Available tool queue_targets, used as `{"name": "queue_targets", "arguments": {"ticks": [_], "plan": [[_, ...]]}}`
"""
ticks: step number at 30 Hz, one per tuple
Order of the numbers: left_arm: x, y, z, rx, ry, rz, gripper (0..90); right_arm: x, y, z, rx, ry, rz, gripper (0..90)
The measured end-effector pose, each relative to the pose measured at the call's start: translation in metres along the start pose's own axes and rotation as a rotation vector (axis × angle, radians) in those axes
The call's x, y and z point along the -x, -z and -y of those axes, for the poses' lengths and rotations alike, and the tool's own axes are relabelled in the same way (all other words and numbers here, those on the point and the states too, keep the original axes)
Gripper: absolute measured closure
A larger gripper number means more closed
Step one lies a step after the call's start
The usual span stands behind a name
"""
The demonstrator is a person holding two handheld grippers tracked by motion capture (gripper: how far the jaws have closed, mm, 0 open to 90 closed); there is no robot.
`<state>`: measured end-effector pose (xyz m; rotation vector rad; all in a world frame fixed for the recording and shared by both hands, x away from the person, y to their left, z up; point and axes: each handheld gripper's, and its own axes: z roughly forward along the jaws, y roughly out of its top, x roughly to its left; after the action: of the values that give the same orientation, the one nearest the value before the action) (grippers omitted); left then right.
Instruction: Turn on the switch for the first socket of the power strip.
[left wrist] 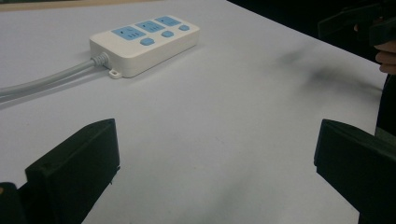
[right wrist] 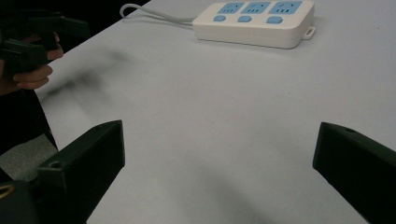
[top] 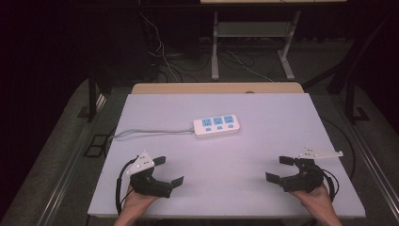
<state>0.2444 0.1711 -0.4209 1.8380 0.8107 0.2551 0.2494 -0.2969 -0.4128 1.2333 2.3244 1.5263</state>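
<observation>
A white power strip (top: 216, 126) with three blue sockets and blue switches lies flat near the middle of the white table (top: 263, 113); its grey cable (top: 146, 133) runs off to the left edge. My left gripper (top: 168, 171) rests near the front left, jaws wide open and nothing between them. At the front right my right gripper (top: 279, 169) also stands open and holds nothing. In the left gripper view the power strip (left wrist: 144, 41) sits far ahead beyond the open gripper (left wrist: 215, 154). The right gripper view shows the strip (right wrist: 254, 22) beyond the spread gripper (right wrist: 219, 154).
The table's wooden far edge (top: 216, 88) borders a dark floor with cables and a metal stand (top: 215, 47). Bare white surface lies between both grippers and the strip.
</observation>
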Motion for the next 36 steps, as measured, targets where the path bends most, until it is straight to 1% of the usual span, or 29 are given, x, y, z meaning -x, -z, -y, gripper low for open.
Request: {"name": "queue_targets", "arguments": {"ticks": [12,23,28,36], "plan": [[-0.002,0.001,0.001,-0.005,0.011,0.013,0.0,0.002,0.0,0.001,-0.009,-0.001,-0.003,1.8],[-0.004,-0.001,-0.001,-0.034,0.013,0.023,0.0,0.001,-0.001,0.001,-0.026,0.007,-0.008,1.8],[-0.002,-0.003,-0.004,-0.066,-0.007,0.031,0.0,0.0,-0.002,0.001,-0.035,0.015,-0.013,1.8],[0.002,-0.003,-0.011,-0.087,-0.026,0.047,0.0,0.0,-0.003,0.001,-0.04,0.019,-0.02,1.8]]}}
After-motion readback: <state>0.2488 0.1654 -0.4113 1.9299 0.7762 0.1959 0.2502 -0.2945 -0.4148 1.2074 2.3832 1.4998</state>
